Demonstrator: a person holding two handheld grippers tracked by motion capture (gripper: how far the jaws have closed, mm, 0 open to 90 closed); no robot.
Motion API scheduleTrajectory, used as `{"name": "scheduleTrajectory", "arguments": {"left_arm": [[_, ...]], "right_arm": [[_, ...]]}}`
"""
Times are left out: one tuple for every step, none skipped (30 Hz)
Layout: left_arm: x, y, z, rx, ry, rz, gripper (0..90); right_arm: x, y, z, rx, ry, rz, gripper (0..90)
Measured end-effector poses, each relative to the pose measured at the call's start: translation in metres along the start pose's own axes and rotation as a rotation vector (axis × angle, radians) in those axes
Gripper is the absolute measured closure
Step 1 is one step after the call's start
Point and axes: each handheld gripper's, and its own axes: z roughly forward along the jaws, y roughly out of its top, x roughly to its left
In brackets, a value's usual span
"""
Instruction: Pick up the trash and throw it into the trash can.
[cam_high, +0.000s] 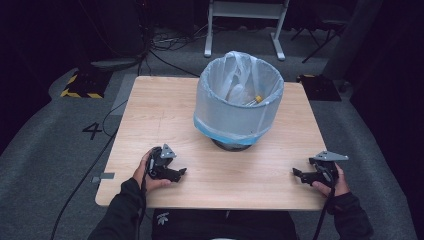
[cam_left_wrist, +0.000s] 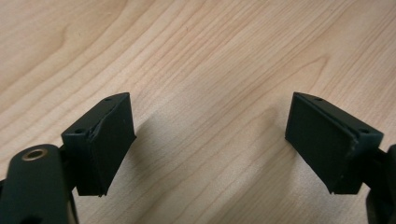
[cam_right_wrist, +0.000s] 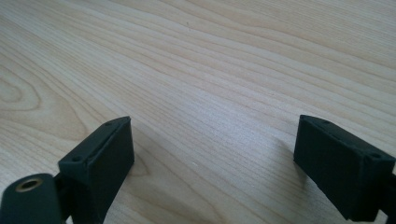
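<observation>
My left gripper (cam_high: 177, 172) and right gripper (cam_high: 299, 174) rest spread, empty, on the tabletop (cam_high: 165, 112). I'd approach the bin (cam_high: 239, 112) slowly, likely next

From the high view we look forward and down over the whole wooden table (cam_high: 165, 107) from the person's side, with floor beyond it. In the left gripper view we sit close above the tabletop (cam_left_wrist: 201, 60), looking along its jaws. The right gripper view does the same (cam_right_wrist: 210, 70). All three share the table's wood near its front edge.
</observation>
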Motion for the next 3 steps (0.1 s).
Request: {"name": "scheduleTrajectory", "arguments": {"left_arm": [[0.0016, 0.0000, 0.0009, -0.015, 0.005, 0.013, 15.4], [0.0019, -0.0009, 0.0009, -0.011, -0.007, 0.002, 15.2], [0.0032, -0.0021, 0.0018, -0.021, -0.008, -0.007, 14.3]], "right_arm": [[0.0000, 0.0000, -0.0001, 0.001, 0.002, 0.001, 12.1], [-0.0001, 0.0000, -0.0001, 0.001, 0.002, 0.000, 12.1], [-0.0001, 0.0000, 0.0000, 0.000, 0.002, -0.001, 12.1]]}}
